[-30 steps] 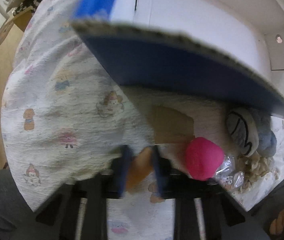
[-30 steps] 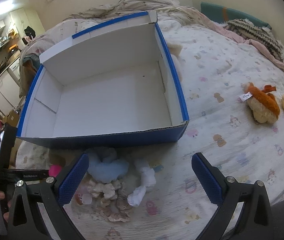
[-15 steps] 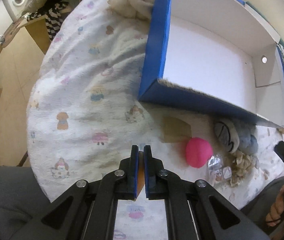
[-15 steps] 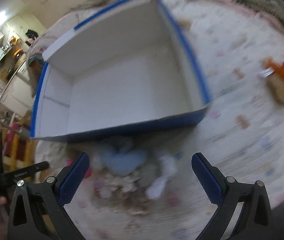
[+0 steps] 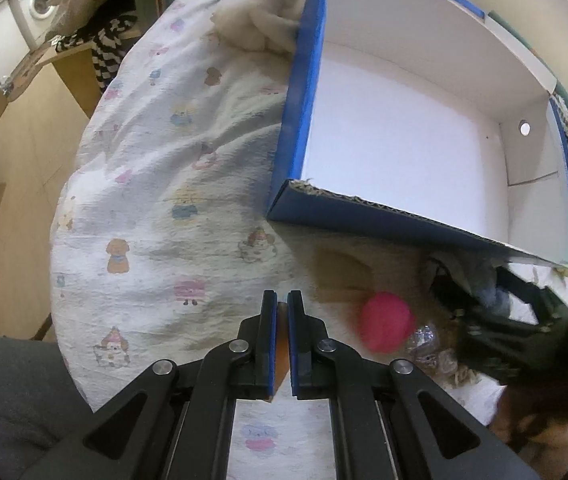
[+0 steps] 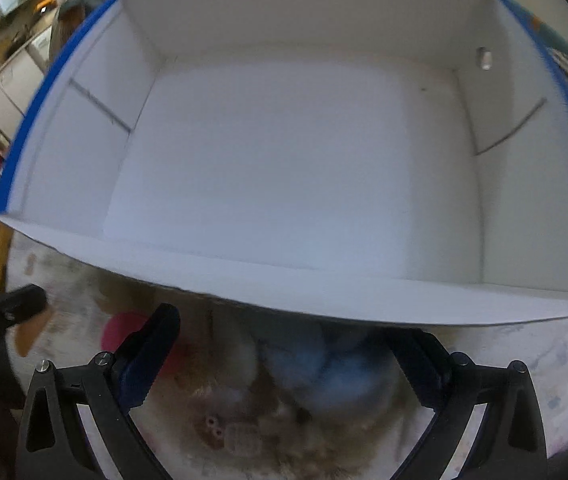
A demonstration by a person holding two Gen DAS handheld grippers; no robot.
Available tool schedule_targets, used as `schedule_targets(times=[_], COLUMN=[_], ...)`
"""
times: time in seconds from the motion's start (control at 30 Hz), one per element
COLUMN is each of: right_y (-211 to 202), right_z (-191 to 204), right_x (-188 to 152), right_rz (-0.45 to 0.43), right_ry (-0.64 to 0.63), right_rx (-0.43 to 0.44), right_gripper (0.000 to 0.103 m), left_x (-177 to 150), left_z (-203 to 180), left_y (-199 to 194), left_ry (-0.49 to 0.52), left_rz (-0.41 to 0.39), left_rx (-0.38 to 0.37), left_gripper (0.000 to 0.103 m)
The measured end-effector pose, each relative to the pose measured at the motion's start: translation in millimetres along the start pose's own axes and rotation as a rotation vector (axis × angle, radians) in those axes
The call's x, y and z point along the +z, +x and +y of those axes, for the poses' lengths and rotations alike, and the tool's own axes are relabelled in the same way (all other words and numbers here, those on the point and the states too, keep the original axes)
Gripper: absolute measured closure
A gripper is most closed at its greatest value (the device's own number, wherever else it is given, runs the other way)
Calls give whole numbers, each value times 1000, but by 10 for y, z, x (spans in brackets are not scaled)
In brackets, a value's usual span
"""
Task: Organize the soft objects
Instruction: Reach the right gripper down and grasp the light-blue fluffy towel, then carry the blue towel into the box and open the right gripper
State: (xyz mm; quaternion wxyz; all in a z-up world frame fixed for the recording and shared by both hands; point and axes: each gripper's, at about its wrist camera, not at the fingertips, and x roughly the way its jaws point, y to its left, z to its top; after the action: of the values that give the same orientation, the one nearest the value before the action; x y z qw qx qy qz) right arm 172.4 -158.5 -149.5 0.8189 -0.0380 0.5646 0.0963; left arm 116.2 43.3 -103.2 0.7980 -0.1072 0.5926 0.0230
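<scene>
Since the earlier frame, right gripper [image 6: 290,354] has dropped beside the box's [image 6: 304,292] near wall, jaws wide, straddling a blue plush [image 6: 316,364]. Left wrist view: left gripper [image 5: 279,320] pinches an orange object [image 5: 281,354]; pink ball [image 5: 384,326] just beside; bedsheet [image 5: 155,184] leftward.

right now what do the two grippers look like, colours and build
Both are the same design. The left gripper has black angular plastic linkage arms joined by silver round pivot screws, and flat fingers faced with blue pads. The right gripper has the same black arms with triangular cut-outs, silver screws and blue ridged pads on its fingers. No cables or sleeves are visible on either.
</scene>
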Motion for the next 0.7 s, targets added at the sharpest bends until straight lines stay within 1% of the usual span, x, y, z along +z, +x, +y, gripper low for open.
schedule_targets(times=[0.03, 0.07, 0.1, 0.13, 0.17, 0.23, 0.33, 0.43, 0.53, 0.63, 0.7], right_y=[33, 61, 83, 83, 59, -28, -218, -488, -742, -1033, -1196], right_z=[31, 57, 75, 76, 68, 56, 16, -75, -221, -342, -455], right_x=[-12, -16, -19, -25, -30, -32, -47, -81, -153, -138, -117], right_rz=[-1, 1, 6, 5, -3, -25, -56, -91, -117, -167, -199], right_ry=[-13, -29, -41, -44, -43, -53, -54, -22, 54, 127, 180], right_rx=[-11, -28, -39, -16, 9, 18, 79, 178, 345, 442, 484], right_gripper=[8, 23, 30, 45, 53, 59, 62, 62, 62, 62, 62], left_x=[-7, -9, -3, -2, 3, 8, 13, 13, 4, -7, -19], left_z=[10, 16, 28, 32, 41, 45, 27, 21, 14, -14, -40], left_y=[-17, -27, -32, -33, -30, -25, -41, -55, -57, -85, -129], left_ry=[1, -1, -7, -11, -16, -20, -14, -8, -8, -1, 10], left_rz=[-3, -5, -6, -4, 0, 5, -3, -13, -17, -32, -51], left_rx=[-1, -1, -4, -6, -10, -14, -7, 4, 12, 19, 25], left_gripper=[98, 98, 98, 98, 98, 98, 98, 98, 98, 98, 98])
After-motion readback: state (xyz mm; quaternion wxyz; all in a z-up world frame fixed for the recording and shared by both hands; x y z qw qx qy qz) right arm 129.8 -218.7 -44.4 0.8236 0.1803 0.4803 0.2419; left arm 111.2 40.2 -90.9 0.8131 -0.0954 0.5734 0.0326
